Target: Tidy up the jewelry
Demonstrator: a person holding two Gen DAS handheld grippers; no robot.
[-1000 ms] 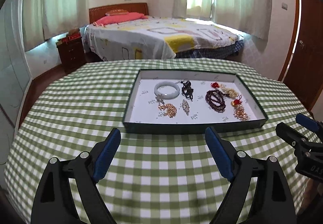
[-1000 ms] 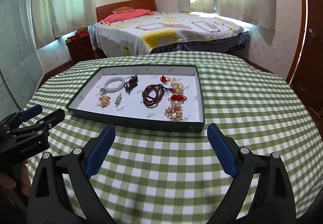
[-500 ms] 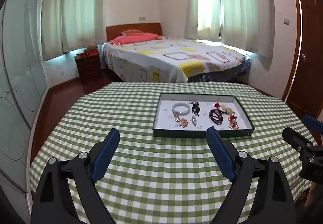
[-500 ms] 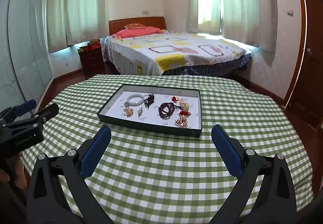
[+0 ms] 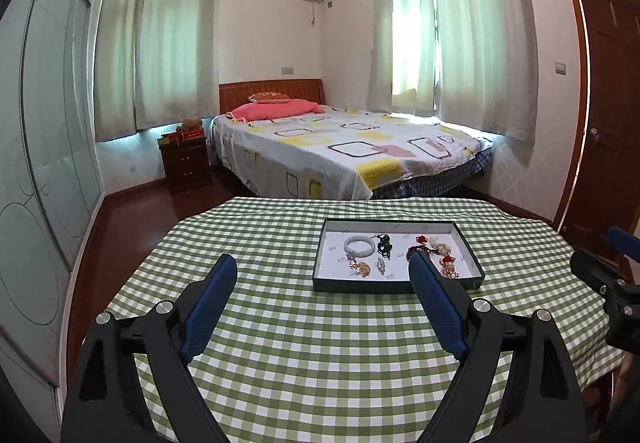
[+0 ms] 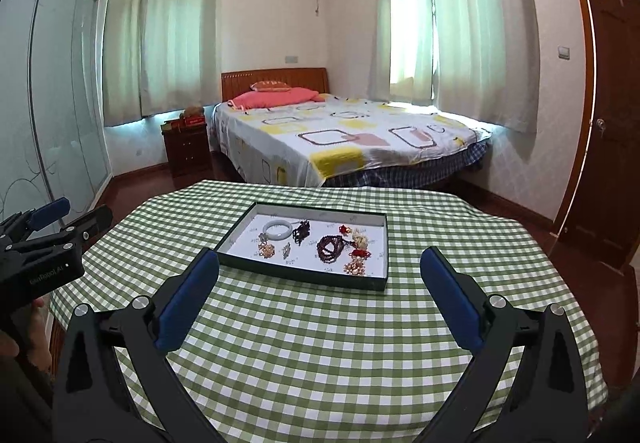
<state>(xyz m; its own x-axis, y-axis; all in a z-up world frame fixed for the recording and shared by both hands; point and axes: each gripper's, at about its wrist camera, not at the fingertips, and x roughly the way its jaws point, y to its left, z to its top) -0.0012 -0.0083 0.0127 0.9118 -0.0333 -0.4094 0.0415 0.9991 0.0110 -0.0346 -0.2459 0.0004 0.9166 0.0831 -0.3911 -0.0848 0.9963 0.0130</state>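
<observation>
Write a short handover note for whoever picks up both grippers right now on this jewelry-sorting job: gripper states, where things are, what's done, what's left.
Left gripper: open, empty, above the checked tablecloth, short of the tray.
Right gripper: open, empty, also short of it.
Tray: holds all the jewelry seen: white bangle, dark bead strand, a black piece, gold and red pieces.
Done: nothing is gripped, and none lies outside the tray.
Left: approach the tray and begin sorting.

The left tongs (image 5: 322, 275) are held level with both blue-padded fingers (image 5: 208, 307) spread wide and nothing gripped. The right tongs (image 6: 320, 269) are likewise spread wide apart and empty.
</observation>
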